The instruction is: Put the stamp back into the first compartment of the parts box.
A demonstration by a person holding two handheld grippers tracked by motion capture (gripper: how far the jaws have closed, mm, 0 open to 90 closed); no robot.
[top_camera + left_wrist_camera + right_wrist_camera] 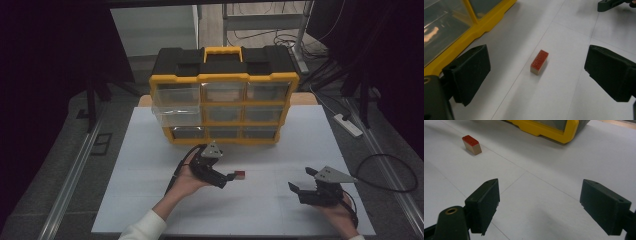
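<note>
A small block (240,174) with a red top and tan sides lies on the white table (145,200), in front of a yellow and black drawer organizer (223,95). My left gripper (226,179) is open just left of the block. In the left gripper view the block (539,62) lies between and just ahead of the spread jaws of that gripper (539,68), touching neither. My right gripper (301,179) is open at the front right with nothing in it. The right gripper view has the block (471,144) far off to the left of that gripper (544,202).
The organizer's top-left clear drawer (176,107) is pulled out toward me. The yellow frame (474,32) runs close beside my left jaw. A power strip (348,125) and cables lie on the floor to the right. A metal rail (70,175) runs along the table's left.
</note>
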